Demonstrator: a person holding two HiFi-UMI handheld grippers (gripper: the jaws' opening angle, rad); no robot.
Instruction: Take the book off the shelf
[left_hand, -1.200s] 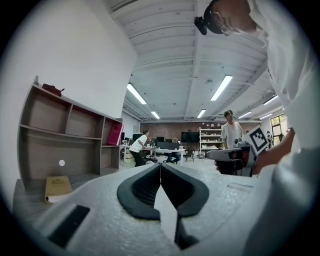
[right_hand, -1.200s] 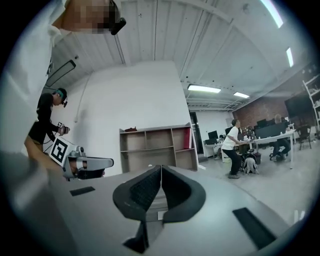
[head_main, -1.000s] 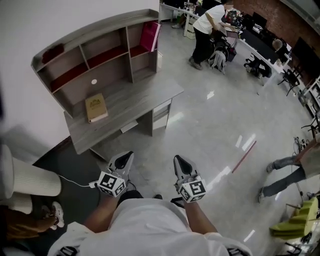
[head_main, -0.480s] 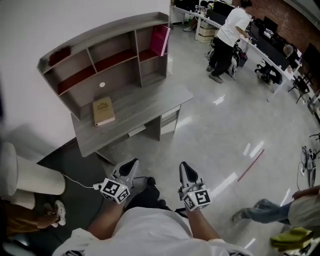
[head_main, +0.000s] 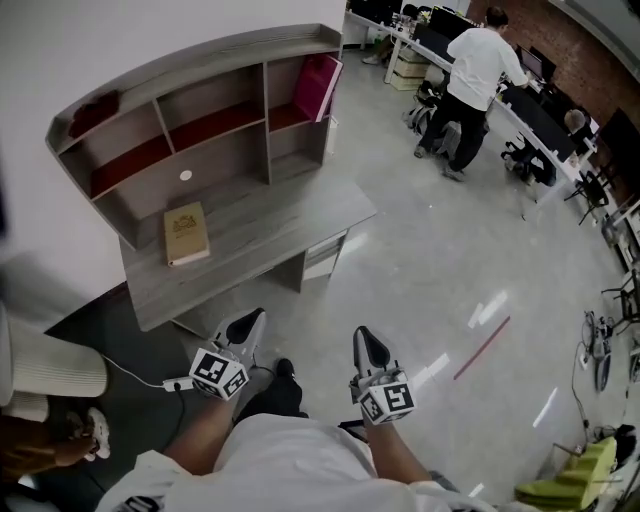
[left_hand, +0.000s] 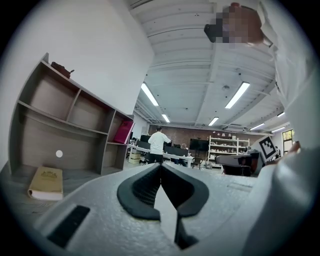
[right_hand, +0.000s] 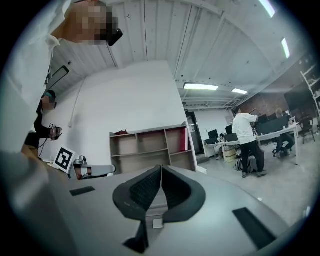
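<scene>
Left gripper (head_main: 254, 318): jaws pressed together, nothing between them (left gripper view (left_hand: 160, 168)). Held low in front of the person's body, tip towards the desk.
Right gripper (head_main: 362, 336): jaws closed pad to pad, nothing held (right gripper view (right_hand: 161, 170)). Beside the left one, the two apart and roughly parallel.
Position of both: over the glossy grey floor (head_main: 420, 260), well apart from the furniture.
Furniture: grey wood-grain desk with shelf unit on top (head_main: 290, 200), back to the white wall (head_main: 90, 40). The shelf boards look dark red.
Top-right compartment: holds the flat magenta book (head_main: 316, 86), standing on end at the right side, slightly tilted in the head view. Also visible from the left gripper (left_hand: 123, 132) and from the right gripper (right_hand: 188, 139). Book is on the shelf, untouched.
Desk surface: tan hardcover book with cover print (head_main: 186, 234) lies flat towards the left end, below the shelves (left_hand: 46, 182).
Back panel: small white round mark (head_main: 185, 175) above the tan book.
Top of unit: small dark reddish object (head_main: 95, 103) at the left end; cannot tell what it is.
Background: person in white shirt and dark trousers (head_main: 470, 85) stands at a row of office desks, far right.
</scene>
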